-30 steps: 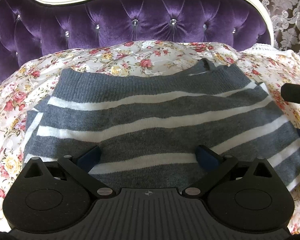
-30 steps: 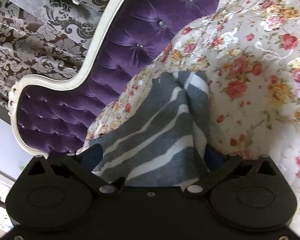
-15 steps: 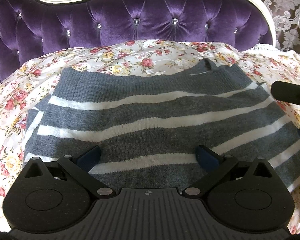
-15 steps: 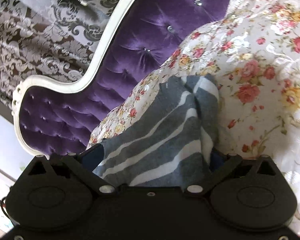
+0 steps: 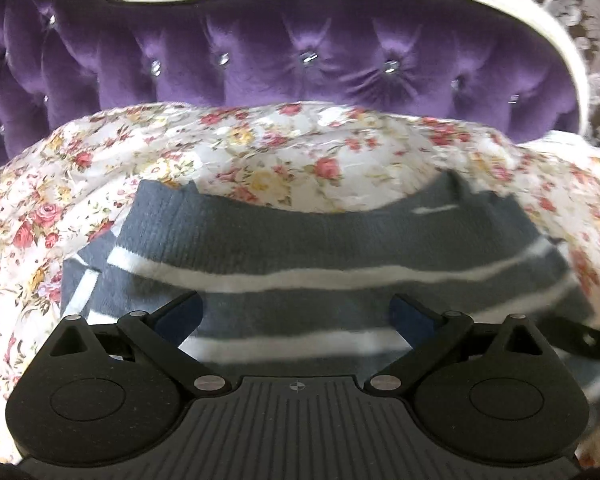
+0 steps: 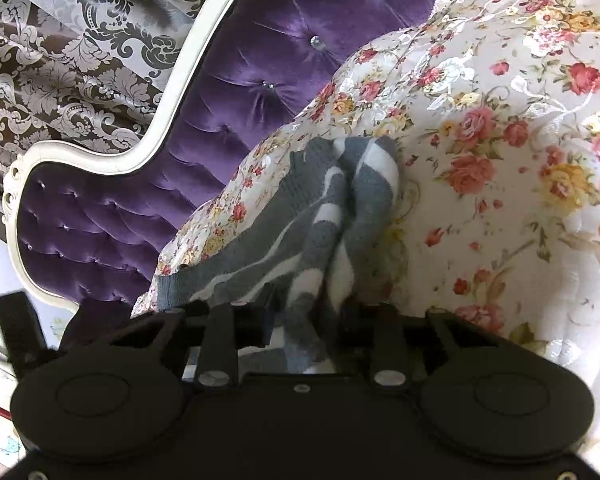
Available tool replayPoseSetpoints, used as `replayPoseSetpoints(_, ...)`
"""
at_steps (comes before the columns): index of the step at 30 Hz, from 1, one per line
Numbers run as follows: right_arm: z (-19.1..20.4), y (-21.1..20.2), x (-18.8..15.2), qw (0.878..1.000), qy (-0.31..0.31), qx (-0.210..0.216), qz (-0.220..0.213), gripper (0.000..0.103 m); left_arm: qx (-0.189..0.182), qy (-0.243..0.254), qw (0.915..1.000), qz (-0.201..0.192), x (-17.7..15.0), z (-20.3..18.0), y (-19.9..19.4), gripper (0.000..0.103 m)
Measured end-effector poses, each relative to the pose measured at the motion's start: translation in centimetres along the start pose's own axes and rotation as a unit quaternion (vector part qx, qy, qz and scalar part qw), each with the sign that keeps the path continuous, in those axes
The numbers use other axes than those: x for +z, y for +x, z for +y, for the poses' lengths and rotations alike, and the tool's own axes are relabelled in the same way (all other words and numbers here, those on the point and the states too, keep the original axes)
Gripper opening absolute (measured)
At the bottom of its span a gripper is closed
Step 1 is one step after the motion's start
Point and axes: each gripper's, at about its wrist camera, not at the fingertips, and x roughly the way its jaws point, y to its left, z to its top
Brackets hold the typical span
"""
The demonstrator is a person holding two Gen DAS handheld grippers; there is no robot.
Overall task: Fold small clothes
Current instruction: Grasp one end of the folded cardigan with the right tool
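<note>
Lying across the floral-covered bed [image 5: 260, 160] near its purple headboard [image 5: 300, 64]: grey-and-white striped sweater [image 5: 320, 248], part-folded. Right gripper [image 6: 308, 312] fingers closing on a bunched sweater edge; a thin bite could slip and undo the fold. Left gripper [image 5: 296, 316] fingers wide, empty, over the stripes; may snag knit.

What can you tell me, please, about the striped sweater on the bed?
The sweater is a small grey knit with white stripes and a ribbed grey band along its far edge. It lies spread on the flowered bedspread, below the purple headboard. One end is bunched up between the closing jaws of the right hand-held gripper; the left hand-held gripper hangs open over it.
</note>
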Motion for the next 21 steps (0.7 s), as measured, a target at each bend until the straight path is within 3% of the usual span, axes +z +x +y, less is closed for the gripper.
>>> replayPoseSetpoints(5,0.3,-0.1,0.1,1.0,-0.009,-0.005,-0.006,0.043,0.029,0.007,0.9995,-0.002,-0.5,-0.1,1.7,0.103)
replayPoseSetpoints(9,0.7,-0.1,0.0,1.0,-0.019,-0.012,-0.01,0.043,0.015,-0.002,0.9999,0.007,0.1,0.6,1.1,0.1)
replayPoseSetpoints(11,0.9,-0.2,-0.1,0.999,-0.027,-0.018,-0.012,0.042,0.007,-0.01,0.9999,0.0,0.2,1.3,0.2,0.09)
replayPoseSetpoints(14,1.4,-0.4,-0.1,0.998,-0.04,-0.033,-0.021,0.032,-0.005,-0.018,0.9998,-0.01,-0.2,2.7,-1.7,0.09)
replayPoseSetpoints(21,3.3,-0.8,-0.2,0.995,-0.075,-0.059,-0.039,0.029,-0.023,-0.022,0.9992,-0.025,-2.9,7.4,-6.3,0.091)
